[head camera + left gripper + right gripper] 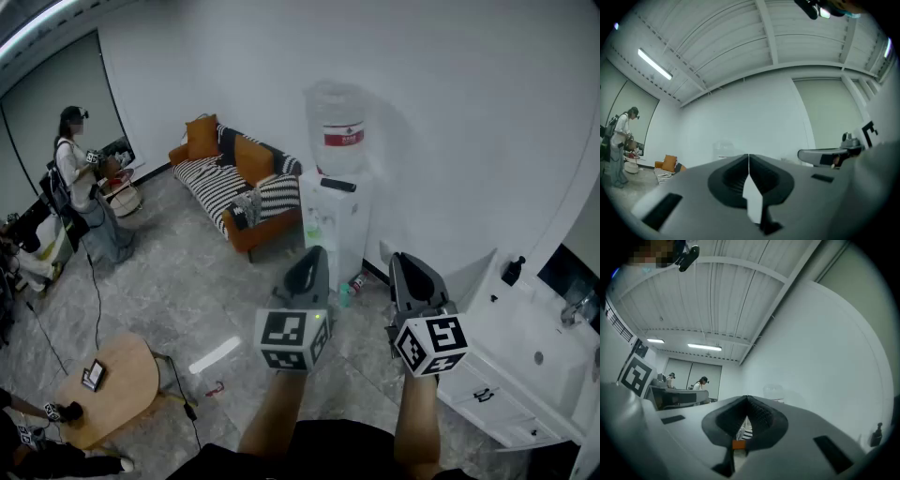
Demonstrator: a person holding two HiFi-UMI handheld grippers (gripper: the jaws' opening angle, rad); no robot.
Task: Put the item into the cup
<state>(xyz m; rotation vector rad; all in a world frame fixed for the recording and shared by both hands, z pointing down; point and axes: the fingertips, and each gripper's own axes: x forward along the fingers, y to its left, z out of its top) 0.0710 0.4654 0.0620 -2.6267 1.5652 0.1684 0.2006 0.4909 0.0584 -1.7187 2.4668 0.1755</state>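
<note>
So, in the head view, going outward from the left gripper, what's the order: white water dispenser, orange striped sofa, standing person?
1. White water dispenser, just beyond the left gripper.
2. Orange striped sofa, farther left.
3. Standing person, far left.

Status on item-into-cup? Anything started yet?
Nothing looks done. In hand: nothing; left gripper and right gripper are both shut and empty, raised toward the water dispenser. No cup or item shows in any view, so finding, grasping and placing are all left.
</note>
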